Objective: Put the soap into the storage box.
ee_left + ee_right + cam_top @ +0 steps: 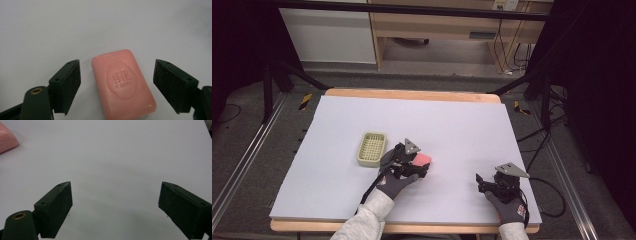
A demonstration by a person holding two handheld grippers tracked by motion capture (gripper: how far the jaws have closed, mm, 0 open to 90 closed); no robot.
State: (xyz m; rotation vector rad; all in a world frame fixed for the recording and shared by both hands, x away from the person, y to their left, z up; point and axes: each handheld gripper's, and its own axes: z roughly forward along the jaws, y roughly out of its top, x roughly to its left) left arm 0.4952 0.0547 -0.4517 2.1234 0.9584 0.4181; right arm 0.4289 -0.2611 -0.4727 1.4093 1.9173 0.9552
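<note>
A pink bar of soap (422, 159) lies flat on the pale lilac mat (447, 120), just right of a small pale-green slotted dish (362, 156). In the left gripper view the soap (123, 85), stamped with an embossed mark, lies between the jaws of my left gripper (117, 68). There is a gap on each side, so the pads are off it. A gloved hand holds this gripper (420, 166) low over the bar. My right gripper (481, 181) rests near the front right of the mat, open (115, 195) with nothing between its jaws. The soap's corner (6, 141) shows at the upper left of the right gripper view.
The mat covers a wooden table (412, 94) with edges on all sides. Bare mat stretches behind and to the right of the soap. Black frame legs and cables stand on the floor beyond the table.
</note>
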